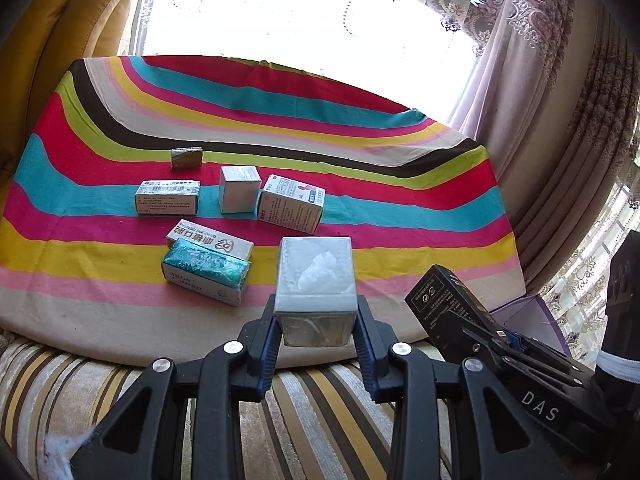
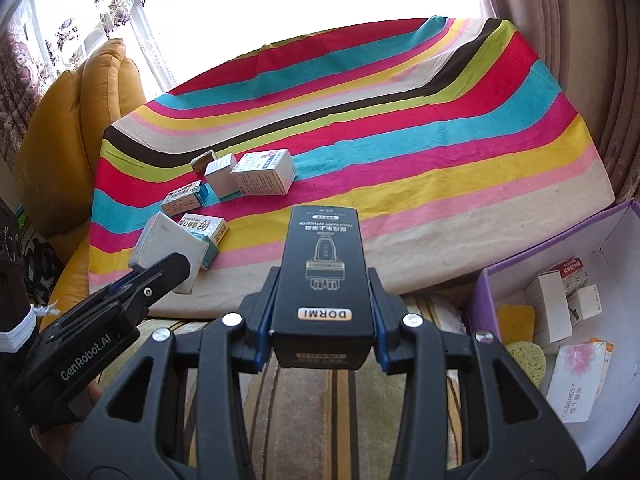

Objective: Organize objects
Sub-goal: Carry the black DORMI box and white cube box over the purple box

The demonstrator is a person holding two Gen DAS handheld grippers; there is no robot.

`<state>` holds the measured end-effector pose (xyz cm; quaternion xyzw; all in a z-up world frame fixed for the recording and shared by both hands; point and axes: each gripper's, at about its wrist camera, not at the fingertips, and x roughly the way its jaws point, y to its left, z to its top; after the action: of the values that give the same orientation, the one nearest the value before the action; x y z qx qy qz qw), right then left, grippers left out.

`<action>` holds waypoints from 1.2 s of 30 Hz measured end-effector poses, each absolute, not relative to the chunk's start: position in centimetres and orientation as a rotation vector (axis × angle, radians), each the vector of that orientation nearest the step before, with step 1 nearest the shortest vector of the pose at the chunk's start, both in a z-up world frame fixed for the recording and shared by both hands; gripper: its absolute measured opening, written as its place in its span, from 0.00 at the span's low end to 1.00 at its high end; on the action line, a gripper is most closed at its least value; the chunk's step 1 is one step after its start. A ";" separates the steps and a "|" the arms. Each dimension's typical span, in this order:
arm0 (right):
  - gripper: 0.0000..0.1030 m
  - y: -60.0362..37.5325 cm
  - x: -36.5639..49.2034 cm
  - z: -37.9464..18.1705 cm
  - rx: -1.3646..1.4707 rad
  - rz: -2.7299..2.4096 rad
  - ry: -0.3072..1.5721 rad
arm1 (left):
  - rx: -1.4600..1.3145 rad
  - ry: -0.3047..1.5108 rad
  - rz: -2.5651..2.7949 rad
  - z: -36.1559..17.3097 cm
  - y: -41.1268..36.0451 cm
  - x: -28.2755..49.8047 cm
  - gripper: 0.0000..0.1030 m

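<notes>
My left gripper [image 1: 316, 320] is shut on a white wrapped box [image 1: 316, 284], held above the near edge of the striped cloth [image 1: 360, 216]. My right gripper [image 2: 322, 320] is shut on a black box marked DORMI [image 2: 323, 272], which also shows at the right of the left wrist view as the black box [image 1: 444, 304]. Several small boxes lie on the cloth: a teal-topped box [image 1: 208, 270], a pink-printed white box [image 1: 292, 204], a plain grey box [image 1: 238, 190], a long white box [image 1: 168, 198] and a small tan box [image 1: 186, 158]. The white wrapped box [image 2: 164, 248] appears at left in the right wrist view.
A purple storage box [image 2: 560, 248] stands at the right, holding white cartons [image 2: 554, 308], yellow sponges [image 2: 520, 336] and a paper packet [image 2: 576, 376]. A mustard cushion [image 2: 80, 128] borders the cloth on the left. Curtains [image 1: 560, 80] hang behind. A striped sofa surface [image 1: 312, 420] lies below both grippers.
</notes>
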<state>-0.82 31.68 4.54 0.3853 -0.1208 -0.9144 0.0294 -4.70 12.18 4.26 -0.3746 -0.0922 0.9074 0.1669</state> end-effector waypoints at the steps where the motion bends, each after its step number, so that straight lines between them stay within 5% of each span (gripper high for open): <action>1: 0.42 32.1 -0.5 4.6 1.191 -2.823 -0.381 | -1.065 -0.257 2.569 4.2 12.6 -4.6 0.34; 36: 0.42 50.0 8.8 3.1 1.331 -3.147 -0.630 | -1.014 0.003 2.002 4.2 32.1 -2.3 0.34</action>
<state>8.79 49.96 3.09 0.3779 -0.1787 -0.8932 -0.1655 -2.27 32.05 4.16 -0.4072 0.0012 0.8037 0.4339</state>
